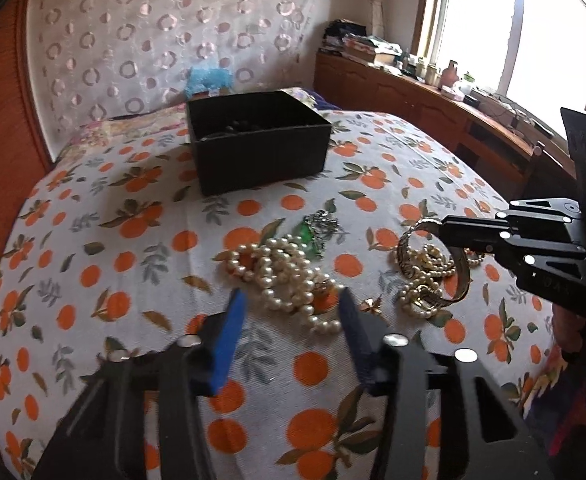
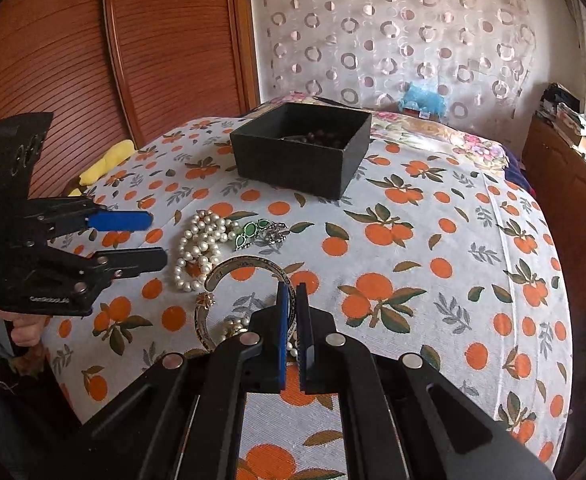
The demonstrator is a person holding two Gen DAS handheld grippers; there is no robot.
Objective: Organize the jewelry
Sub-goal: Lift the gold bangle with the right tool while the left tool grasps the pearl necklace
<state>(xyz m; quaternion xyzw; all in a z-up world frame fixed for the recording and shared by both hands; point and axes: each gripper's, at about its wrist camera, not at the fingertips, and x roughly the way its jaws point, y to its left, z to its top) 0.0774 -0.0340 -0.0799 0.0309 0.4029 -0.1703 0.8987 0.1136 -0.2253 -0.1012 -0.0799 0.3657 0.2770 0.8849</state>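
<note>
Pinching the gold bangle (image 2: pixel 249 280) at its rim, the right gripper (image 2: pixel 292 292) sits nearest; the left gripper (image 1: pixel 291 300), fingers spread, hovers just short of the pearl strands (image 1: pixel 285 276) on the orange-print bedspread (image 1: pixel 113 280). Farther back stands the black box (image 1: pixel 259 142), dark beads inside.

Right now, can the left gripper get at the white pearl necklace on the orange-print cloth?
Probably yes: the open left gripper points at the white pearl necklace just ahead, with nothing between them.

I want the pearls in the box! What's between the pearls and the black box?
Between the pearls and black box, only bare orange-print cloth; the green jewelry lies beside the pearls. Right wrist view.
</note>
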